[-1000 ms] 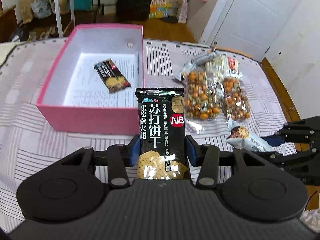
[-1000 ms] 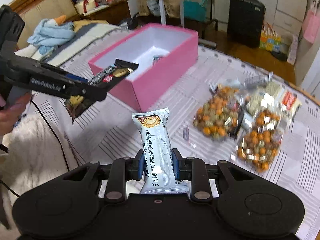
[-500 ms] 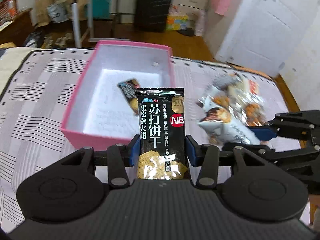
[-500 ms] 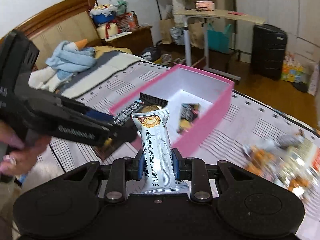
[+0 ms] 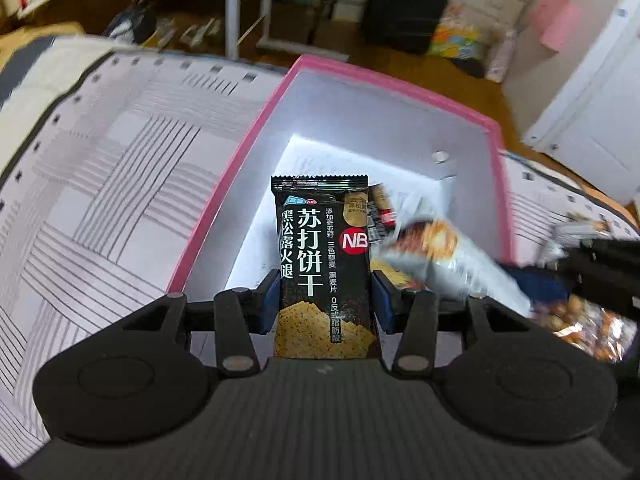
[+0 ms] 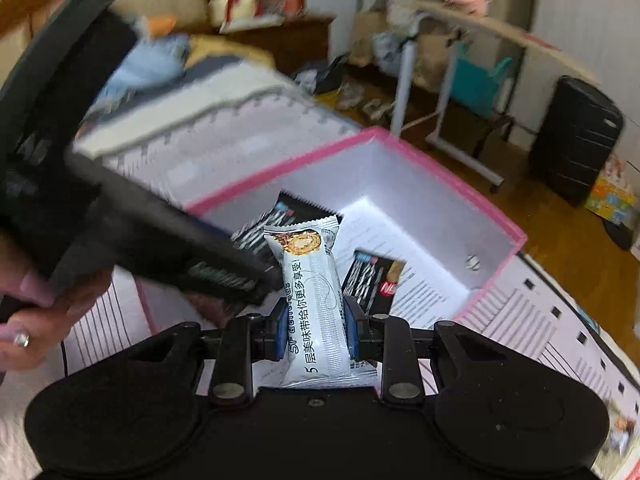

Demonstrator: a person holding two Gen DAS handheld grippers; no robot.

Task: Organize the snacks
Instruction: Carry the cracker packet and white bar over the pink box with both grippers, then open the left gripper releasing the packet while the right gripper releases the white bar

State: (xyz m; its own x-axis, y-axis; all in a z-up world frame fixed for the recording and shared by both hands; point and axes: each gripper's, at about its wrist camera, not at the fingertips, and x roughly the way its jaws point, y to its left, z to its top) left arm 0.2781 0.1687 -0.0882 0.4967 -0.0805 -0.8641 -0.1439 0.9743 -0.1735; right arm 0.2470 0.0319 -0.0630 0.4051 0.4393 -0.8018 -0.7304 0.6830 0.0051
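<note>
We see a bed (image 5: 120, 168) with a striped grey-and-white cover, and on it an open pink box (image 5: 400, 80) with white inner walls, at about 12 o'clock from both cameras. Our left hand-held gripper (image 5: 324, 300) is closed on a black cracker packet (image 5: 322, 264), which stands upright above the near part of the box. Our right hand-held gripper (image 6: 314, 330) is closed on a white wafer packet (image 6: 316, 300), also upright over the box; in the left view this packet (image 5: 452, 256) comes in blurred from 3 o'clock. On the box floor lies a second black packet (image 6: 372, 280), just beside the white one at about 1 o'clock. A bag of orange nuts (image 5: 580, 328) lies on the bed cover at 4 o'clock of the left view.
</note>
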